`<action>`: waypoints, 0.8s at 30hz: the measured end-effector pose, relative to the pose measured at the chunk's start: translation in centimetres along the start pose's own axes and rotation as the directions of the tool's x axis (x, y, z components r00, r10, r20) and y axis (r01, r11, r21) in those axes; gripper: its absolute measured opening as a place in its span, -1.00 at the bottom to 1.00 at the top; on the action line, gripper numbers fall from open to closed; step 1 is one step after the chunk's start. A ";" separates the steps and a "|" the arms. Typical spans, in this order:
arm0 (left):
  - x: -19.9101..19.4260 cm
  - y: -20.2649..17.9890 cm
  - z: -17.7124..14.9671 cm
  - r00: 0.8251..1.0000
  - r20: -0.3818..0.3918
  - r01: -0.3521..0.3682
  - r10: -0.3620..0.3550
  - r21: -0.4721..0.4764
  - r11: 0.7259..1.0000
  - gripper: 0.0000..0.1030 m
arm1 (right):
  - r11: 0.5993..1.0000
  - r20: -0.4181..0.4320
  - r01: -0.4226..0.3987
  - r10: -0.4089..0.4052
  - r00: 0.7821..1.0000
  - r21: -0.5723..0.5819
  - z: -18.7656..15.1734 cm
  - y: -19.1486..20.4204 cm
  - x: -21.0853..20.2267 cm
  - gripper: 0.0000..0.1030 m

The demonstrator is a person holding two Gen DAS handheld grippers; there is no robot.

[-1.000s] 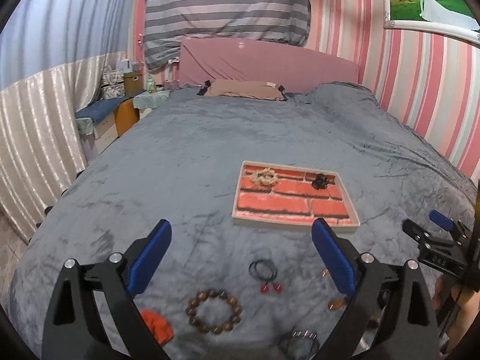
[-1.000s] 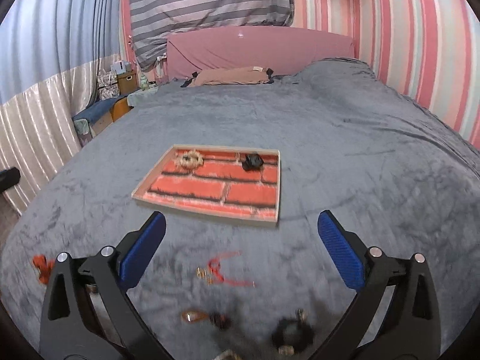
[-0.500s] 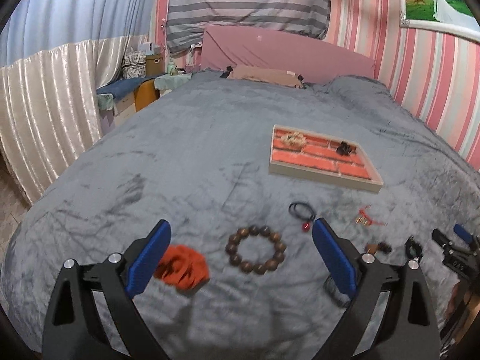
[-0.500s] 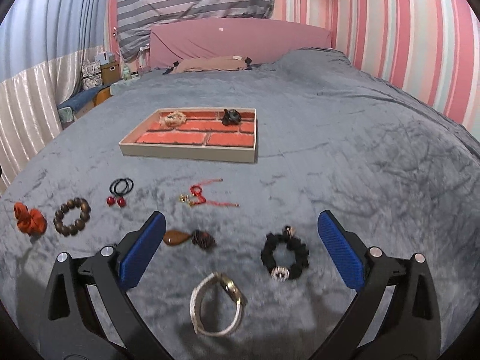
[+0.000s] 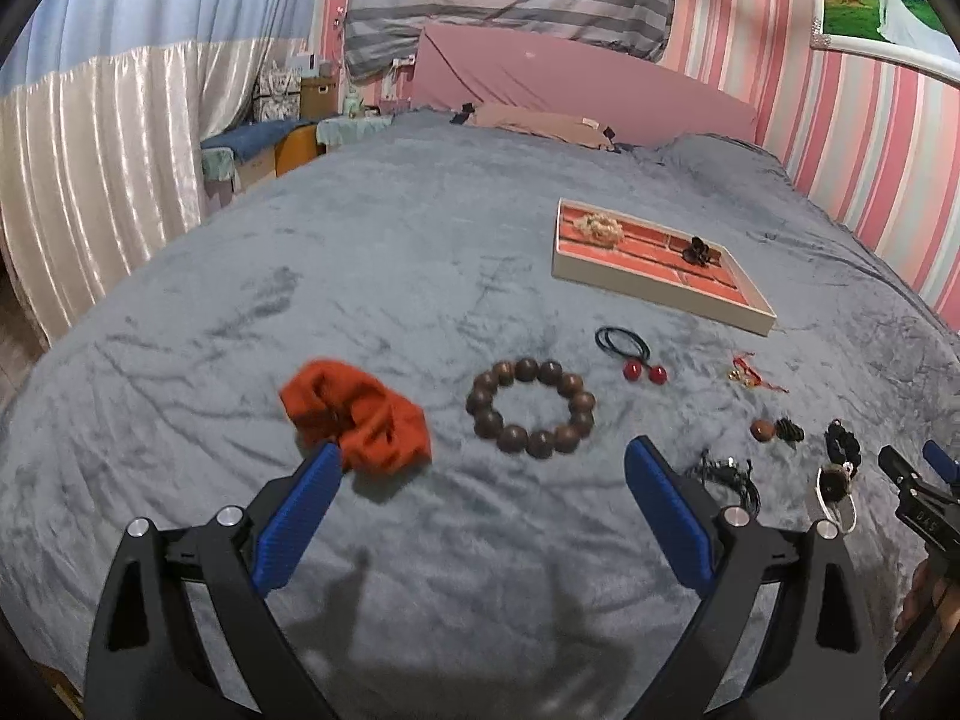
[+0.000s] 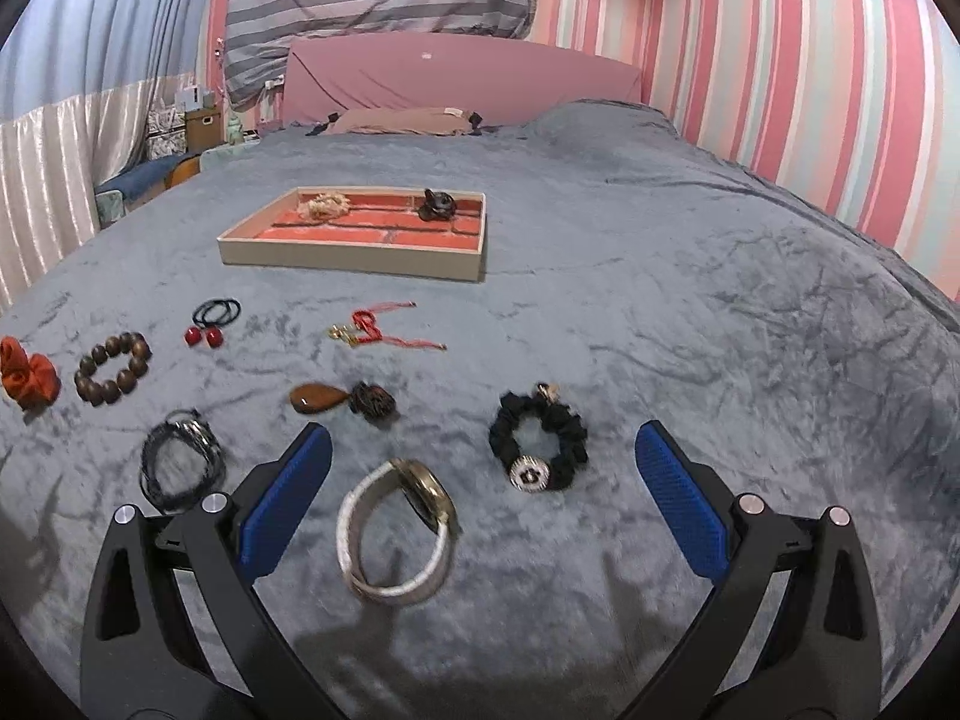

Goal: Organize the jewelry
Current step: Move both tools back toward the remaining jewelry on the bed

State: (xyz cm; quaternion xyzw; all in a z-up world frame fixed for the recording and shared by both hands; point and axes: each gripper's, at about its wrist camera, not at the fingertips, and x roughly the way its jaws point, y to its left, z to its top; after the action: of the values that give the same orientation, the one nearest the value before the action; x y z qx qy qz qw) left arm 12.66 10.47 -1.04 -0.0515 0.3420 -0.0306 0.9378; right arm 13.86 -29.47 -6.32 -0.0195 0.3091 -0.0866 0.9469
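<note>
Both tools are hanging over the bed (image 6: 690, 276) with jaws wide apart, gripping nothing. The right tool (image 6: 480, 498) is sitting nearest the watch (image 6: 396, 531), lying just ahead between its fingers, band loop facing up. The left tool (image 5: 480, 510) is facing the bead bracelet (image 5: 531, 408). The tray (image 6: 354, 258) is waiting well beyond. No readable writing is showing on the jewelry.

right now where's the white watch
The white watch lies on the grey blanket low in the right wrist view, between the open right gripper fingers, just left of the black scrunchie.
</note>
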 end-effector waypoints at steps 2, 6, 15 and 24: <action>0.5 -0.4 -0.9 1.000 -0.010 -0.003 0.003 -0.006 1.000 0.81 | 1.000 -0.009 0.002 -0.002 1.000 0.004 -0.6 -0.2 0.2 0.91; 1.8 -1.5 -2.0 0.998 -0.052 0.018 -0.019 -0.015 1.000 0.81 | 1.000 -0.015 0.004 -0.004 1.000 -0.004 -1.5 -0.3 0.4 0.91; 4.4 -6.3 -3.4 0.990 -0.115 0.084 -0.075 0.073 0.994 0.81 | 1.000 -0.047 0.003 -0.003 0.999 -0.009 -2.8 -0.1 1.6 0.91; 7.1 -9.5 -3.7 0.988 -0.143 0.079 -0.059 0.133 0.988 0.81 | 1.000 -0.110 0.010 -0.007 0.994 0.027 -3.5 -0.4 3.4 0.91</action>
State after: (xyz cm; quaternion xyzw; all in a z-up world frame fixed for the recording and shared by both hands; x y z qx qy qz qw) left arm 15.52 0.06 -7.25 0.0042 0.4012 -0.0903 0.9115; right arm 14.47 -30.36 -11.12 -0.0031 0.3593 -0.0956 0.9283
